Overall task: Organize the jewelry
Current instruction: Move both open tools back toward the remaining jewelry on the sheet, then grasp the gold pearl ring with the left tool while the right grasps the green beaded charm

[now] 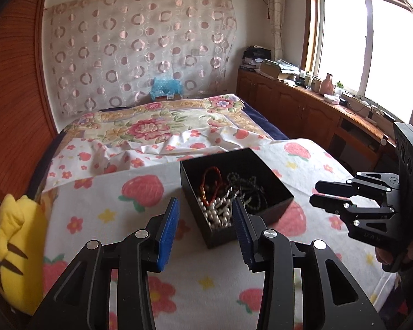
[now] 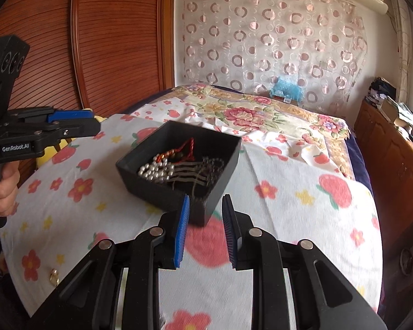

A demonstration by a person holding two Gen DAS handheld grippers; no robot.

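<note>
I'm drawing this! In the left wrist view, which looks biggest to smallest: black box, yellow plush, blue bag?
1. Black box or yellow plush: alike, and the plush is cut off at the edge.
2. Blue bag: smallest, but farthest away.

"genrobot.ai" on the left gripper [image 2: 96, 122]

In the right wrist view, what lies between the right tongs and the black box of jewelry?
Nothing but bare strawberry-print white cloth. In the right wrist view, the right tongs stand open and empty just short of the square black jewelry box, at its near corner.
</note>
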